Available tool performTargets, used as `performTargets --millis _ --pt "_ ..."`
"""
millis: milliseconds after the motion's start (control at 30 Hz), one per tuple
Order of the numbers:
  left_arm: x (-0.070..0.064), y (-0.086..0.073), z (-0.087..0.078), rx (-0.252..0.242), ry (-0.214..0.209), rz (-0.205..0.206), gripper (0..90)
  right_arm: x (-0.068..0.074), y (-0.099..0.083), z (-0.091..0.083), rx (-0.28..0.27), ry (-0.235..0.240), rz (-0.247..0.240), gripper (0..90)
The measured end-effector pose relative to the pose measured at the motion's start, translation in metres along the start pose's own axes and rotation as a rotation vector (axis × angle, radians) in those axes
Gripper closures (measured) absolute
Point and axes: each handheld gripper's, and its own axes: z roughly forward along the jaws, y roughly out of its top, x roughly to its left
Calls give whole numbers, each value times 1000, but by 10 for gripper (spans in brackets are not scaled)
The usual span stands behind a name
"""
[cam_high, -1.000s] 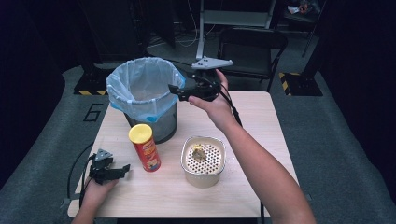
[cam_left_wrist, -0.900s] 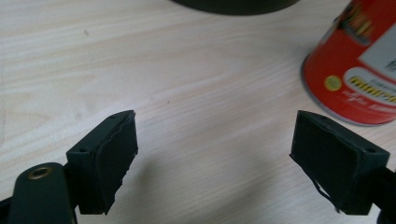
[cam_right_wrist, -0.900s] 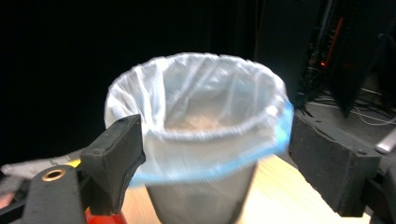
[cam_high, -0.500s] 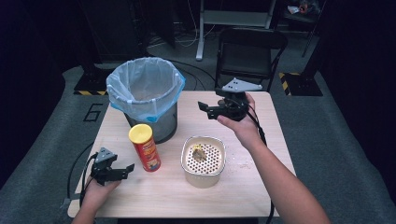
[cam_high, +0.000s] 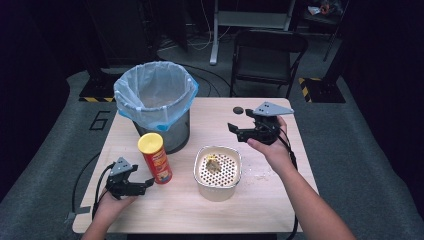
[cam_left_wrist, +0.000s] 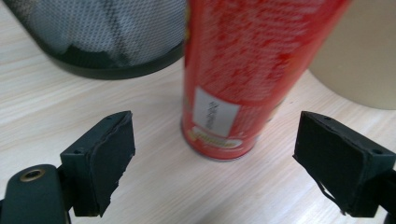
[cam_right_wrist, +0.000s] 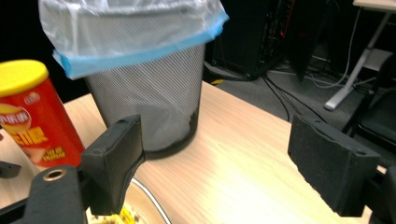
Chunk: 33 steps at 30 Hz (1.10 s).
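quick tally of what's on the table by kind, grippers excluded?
Bins: 1, the mesh waste bin with a plastic liner.
Cans: 1, the red crisp can with a yellow lid.
Strainer bowls: 1, the perforated bowl holding food scraps.
Small dark round things: 1, the dark disc, too small to identify.
Total: 4.

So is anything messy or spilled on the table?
Yes. Small crumbs lie scattered on the table just right of the perforated container, which holds a bit of food. The chip can and bin stand upright.
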Motion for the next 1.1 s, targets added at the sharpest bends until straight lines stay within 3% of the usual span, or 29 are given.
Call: performTargets --millis 100,200,333,433,533,733,833,1100 --pt "-3 3 2 -11 -27 3 122 -4 -14 -5 16 -20 24 204" --pt "-5 6 5 -19 -44 -21 125 -6 -20 -6 25 -22 25 210" --pt "-6 10 9 -29 -45 -18 130 -9 -34 -7 51 -36 15 211" --pt "-7 13 12 -33 -43 -15 132 -11 -41 -8 60 -40 34 211" --pt "-8 16 18 -31 -49 -33 135 -12 -48 -9 66 -50 35 211" --pt "-12 19 27 -17 -32 -29 144 -15 -61 -15 75 -67 48 211" --pt "-12 20 30 -20 -13 6 152 -16 -73 -22 74 -83 63 212" --pt "-12 19 34 -34 12 29 206 -17 -104 -33 76 -106 107 213"
